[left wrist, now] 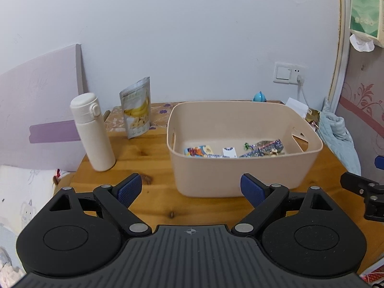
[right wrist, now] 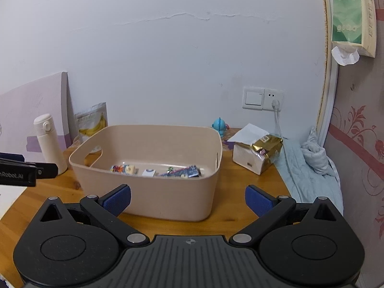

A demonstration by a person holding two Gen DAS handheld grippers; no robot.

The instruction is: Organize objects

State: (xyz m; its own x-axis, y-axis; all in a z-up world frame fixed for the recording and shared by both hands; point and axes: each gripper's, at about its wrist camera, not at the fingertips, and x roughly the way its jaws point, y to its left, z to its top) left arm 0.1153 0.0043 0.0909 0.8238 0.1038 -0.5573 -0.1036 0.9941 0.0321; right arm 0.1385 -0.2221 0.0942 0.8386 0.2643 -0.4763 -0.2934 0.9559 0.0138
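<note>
A beige plastic bin [left wrist: 240, 175] [right wrist: 153, 192] stands on the wooden table and holds several small snack packets [left wrist: 261, 147] [right wrist: 180, 171]. A white bottle [left wrist: 92, 132] [right wrist: 50, 141] and a banana chip pouch [left wrist: 136, 108] [right wrist: 92, 122] stand left of the bin. A gold packet [right wrist: 266, 150] lies on a white box right of it. My left gripper [left wrist: 192, 188] is open and empty in front of the bin. My right gripper [right wrist: 188, 200] is open and empty, also in front of the bin.
A small blue toy [right wrist: 219, 127] [left wrist: 259, 96] stands behind the bin. A light blue cloth [right wrist: 309, 165] lies at the table's right edge. A wall socket with a plugged cable [right wrist: 274, 103] is behind. A tissue pack [right wrist: 351, 16] hangs at the upper right.
</note>
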